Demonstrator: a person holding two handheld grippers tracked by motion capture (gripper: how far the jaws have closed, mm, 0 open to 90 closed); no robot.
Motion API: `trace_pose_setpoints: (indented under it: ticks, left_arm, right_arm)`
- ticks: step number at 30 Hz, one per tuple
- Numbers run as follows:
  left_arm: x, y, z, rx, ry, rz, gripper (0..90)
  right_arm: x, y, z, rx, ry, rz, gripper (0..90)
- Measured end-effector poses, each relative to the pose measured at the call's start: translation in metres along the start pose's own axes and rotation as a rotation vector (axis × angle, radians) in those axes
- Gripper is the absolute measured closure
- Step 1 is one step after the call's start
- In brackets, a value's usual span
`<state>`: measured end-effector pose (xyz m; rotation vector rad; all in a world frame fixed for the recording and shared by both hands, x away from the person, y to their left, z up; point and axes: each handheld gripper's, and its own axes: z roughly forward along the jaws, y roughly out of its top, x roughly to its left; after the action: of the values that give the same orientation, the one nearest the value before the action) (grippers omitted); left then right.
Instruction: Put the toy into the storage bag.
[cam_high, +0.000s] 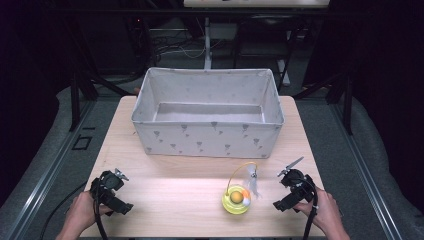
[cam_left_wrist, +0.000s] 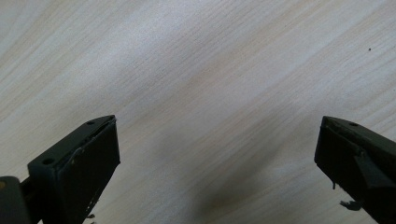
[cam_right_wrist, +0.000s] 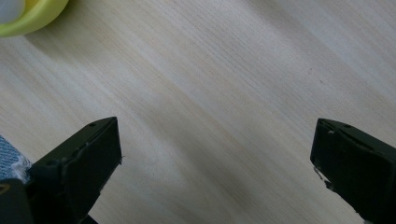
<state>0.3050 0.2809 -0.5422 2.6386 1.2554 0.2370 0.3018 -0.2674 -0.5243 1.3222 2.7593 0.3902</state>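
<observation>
Toy (cam_high: 236, 199): yellow dish with ball and wire hoop, lay on table (cam_high: 175, 185) front, just left of right gripper (cam_high: 290, 186), before bin (cam_high: 207, 112). Both grippers' jaws spread, empty; left gripper (cam_high: 111, 190) well apart. Step: approach. Next: right gripper to close on toy.

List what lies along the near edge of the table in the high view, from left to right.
left gripper → yellow toy with a wire loop → right gripper
</observation>
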Motion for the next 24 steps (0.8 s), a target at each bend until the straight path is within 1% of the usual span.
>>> trace_pose_setpoints:
  ticks: [2,3,4,6,7,8,9,11,15,16,17,18,20,22,23,24]
  left_arm:
    - [0.000,0.000,0.000,-0.001,-0.002,0.005,0.3]
    - [0.000,0.000,0.000,-0.002,-0.005,0.005,0.3]
    - [0.000,0.000,0.000,-0.003,-0.008,0.005,0.3]
    - [0.000,0.000,0.000,-0.004,-0.010,0.005,0.3]
    - [0.000,0.000,0.001,-0.005,-0.013,0.006,0.3]
    - [0.000,0.000,0.001,-0.005,-0.013,0.009,0.3]
    - [-0.001,0.000,0.001,-0.006,-0.012,0.009,0.3]
    - [-0.001,0.000,0.001,-0.004,-0.017,0.010,0.3]
    - [-0.002,0.000,0.001,-0.009,-0.017,0.011,0.3]
    - [-0.002,0.000,0.000,-0.010,-0.019,0.009,0.2]
    - [-0.002,0.000,0.000,-0.010,-0.019,0.009,0.2]
    - [-0.002,0.000,0.000,-0.011,-0.021,0.008,0.2]
    - [-0.001,0.000,0.001,-0.013,-0.031,0.005,0.2]
    - [-0.002,0.000,0.002,-0.015,-0.034,0.003,0.2]
    - [-0.002,0.000,0.002,-0.015,-0.034,0.003,0.2]
    - [-0.002,0.000,0.002,-0.019,-0.033,0.003,0.2]
  right_arm:
    - [0.001,0.000,0.001,-0.002,0.010,0.004,1.6]
    - [0.001,0.000,0.000,0.015,-0.001,-0.012,1.6]
    - [0.002,0.000,0.002,-0.001,0.013,-0.009,1.6]
    - [0.003,0.000,0.002,-0.002,0.014,-0.011,1.6]
    - [0.007,-0.001,0.005,-0.059,0.017,0.027,1.5]
    - [0.007,-0.001,0.005,-0.059,0.017,0.027,1.5]
    - [0.006,0.002,-0.001,0.003,0.012,-0.030,1.2]
    - [0.006,0.002,-0.001,-0.003,0.010,-0.035,1.1]
    - [0.013,0.005,-0.010,-0.007,0.021,-0.073,0.7]
    - [0.014,0.005,-0.010,-0.033,0.040,-0.065,0.7]
    - [0.014,0.005,-0.010,-0.033,0.040,-0.065,0.7]
    - [0.017,0.006,-0.014,-0.041,0.054,-0.077,0.2]
    - [0.018,0.007,-0.019,-0.057,0.070,-0.087,0.1]
    - [0.021,0.008,-0.023,-0.075,0.088,-0.094,0.0]
    - [0.022,0.009,-0.025,-0.078,0.091,-0.106,0.0]
    - [0.025,0.009,-0.027,-0.090,0.106,-0.109,0.0]
